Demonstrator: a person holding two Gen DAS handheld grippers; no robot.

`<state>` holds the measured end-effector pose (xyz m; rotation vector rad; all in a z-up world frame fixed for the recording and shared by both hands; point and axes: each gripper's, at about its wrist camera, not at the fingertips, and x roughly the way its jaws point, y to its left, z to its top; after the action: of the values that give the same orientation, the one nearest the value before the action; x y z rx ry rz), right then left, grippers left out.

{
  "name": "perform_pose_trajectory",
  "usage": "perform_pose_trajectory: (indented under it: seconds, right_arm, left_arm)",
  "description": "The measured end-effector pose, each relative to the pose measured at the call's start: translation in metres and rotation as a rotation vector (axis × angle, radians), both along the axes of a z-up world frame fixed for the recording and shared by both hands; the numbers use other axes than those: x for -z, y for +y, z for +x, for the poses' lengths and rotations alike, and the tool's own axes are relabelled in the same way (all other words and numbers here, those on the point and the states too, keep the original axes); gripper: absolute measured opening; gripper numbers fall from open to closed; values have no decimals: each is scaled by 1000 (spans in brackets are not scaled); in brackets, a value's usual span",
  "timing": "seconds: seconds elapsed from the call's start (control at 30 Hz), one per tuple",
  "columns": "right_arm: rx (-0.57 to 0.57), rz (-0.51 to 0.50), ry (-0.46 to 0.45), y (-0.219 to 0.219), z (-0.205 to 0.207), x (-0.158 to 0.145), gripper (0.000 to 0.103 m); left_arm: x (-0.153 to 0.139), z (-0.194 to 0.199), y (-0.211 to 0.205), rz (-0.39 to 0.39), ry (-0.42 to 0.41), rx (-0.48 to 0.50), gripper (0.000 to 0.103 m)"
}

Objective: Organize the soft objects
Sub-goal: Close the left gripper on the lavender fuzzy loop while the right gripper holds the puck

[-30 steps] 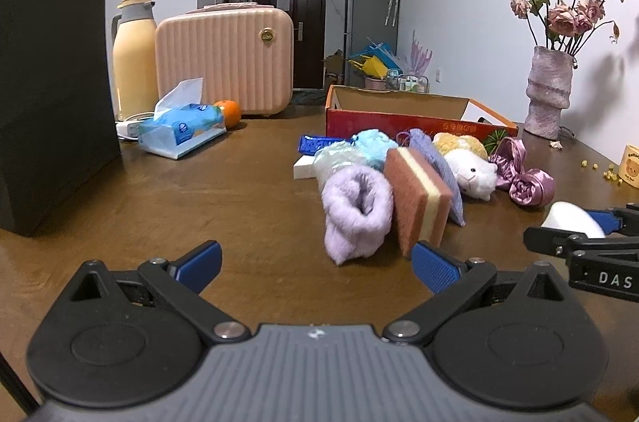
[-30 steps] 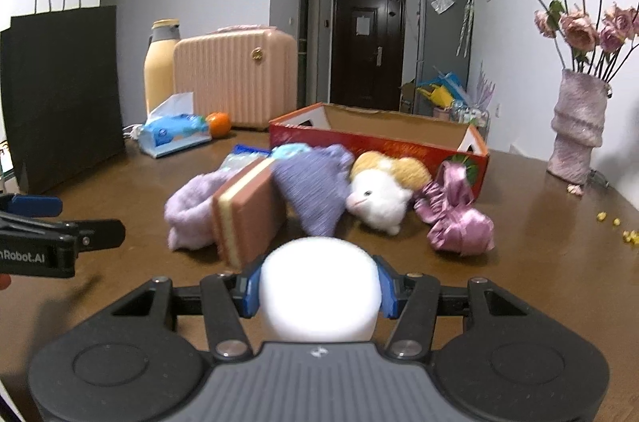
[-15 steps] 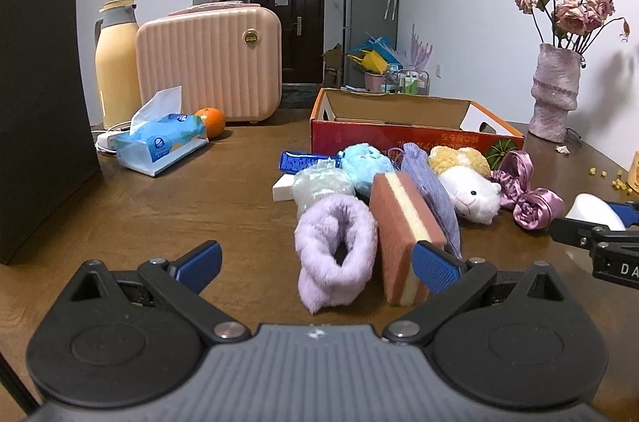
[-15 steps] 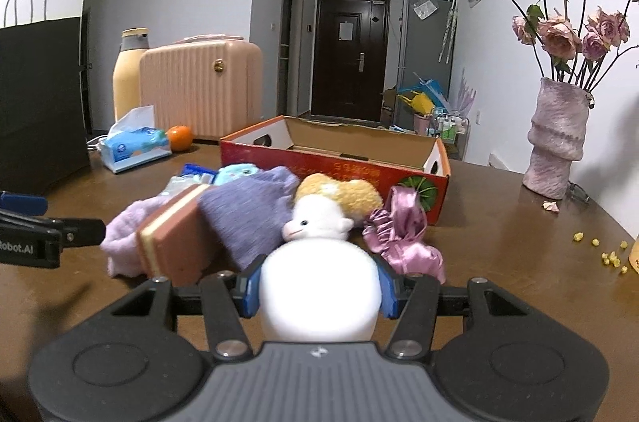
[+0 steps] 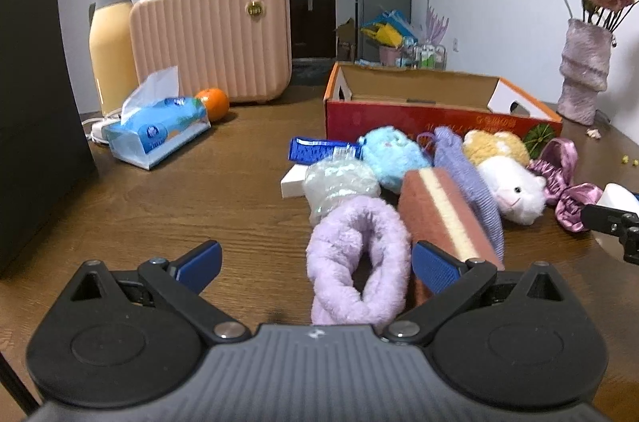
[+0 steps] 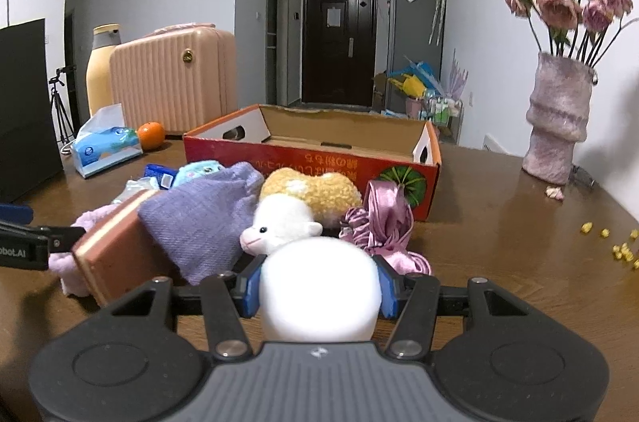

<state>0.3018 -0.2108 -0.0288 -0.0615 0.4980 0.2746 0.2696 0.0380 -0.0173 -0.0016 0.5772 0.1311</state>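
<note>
At the far left of the left wrist view a black paper bag point(image 5: 28, 102) stands on the brown worktop point(image 5: 191, 198), then a cream flask point(image 5: 110, 42), tissue pack point(image 5: 157, 132), orange point(image 5: 213, 104) and pink case point(image 5: 211, 38). The left hand-held gripper point(image 5: 315, 262) is spread apart, empty, a lilac fluffy sock point(image 5: 355, 262) between its pads. Behind the pile a red cardboard box point(image 6: 319, 158) sits open. The right hand-held gripper point(image 6: 319, 288) is clamped on a white soft ball point(image 6: 319, 290), with the white plush lamb point(image 6: 279, 226), pink satin scrunchie point(image 6: 383, 230) and box ahead; a vase point(image 6: 559, 122) stands far right.
</note>
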Motion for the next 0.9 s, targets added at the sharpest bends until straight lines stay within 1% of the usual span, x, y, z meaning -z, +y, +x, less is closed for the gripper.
perform_pose_trajectory:
  seconds: [0.2,0.3,0.4,0.43,0.53,0.6,0.63,0.67,0.73,0.77,0.8,0.87,0.9]
  right_arm:
    - [10,24,44,-7,12,10,54]
    - [15,24,48,-7,14,14,54]
    - [16,24,54,-7,15,16,54]
    - [16,24,55,-7,15,16,54]
    - [14,22,57,-7,16,18,54]
    - [10,19,57,-6,15,18,54]
    - [8,18,56,-6,15,18,54]
    - [7,17,55,-6,15,18,54]
    - [3,17,49,-5,14,17,54]
    - [2,17,46,-5,13,17,54]
    - [2,17,43,-5,13,17,54]
    - [2,18,39,-5,12,16,54]
    - [2,18,38,-5,12,16,54]
  left_arm:
    - [13,17,3,-7,67,11,103]
    - [19,23,4,-25,99,23,103]
    - [25,29,4,-28,124,32,103]
    - [26,31,3,-27,133,37,103]
    - [29,34,3,-27,140,46,96]
    - [29,35,4,-26,139,49,88]
    - [29,36,4,-29,139,51,80]
    - [29,36,5,-35,139,56,76]
    - [29,35,4,-47,138,72,57]
    - [29,35,4,-52,138,80,49]
    - [29,35,3,-55,138,86,47]
    - [29,34,3,-59,135,92,41]
    - [29,34,3,-61,133,92,39]
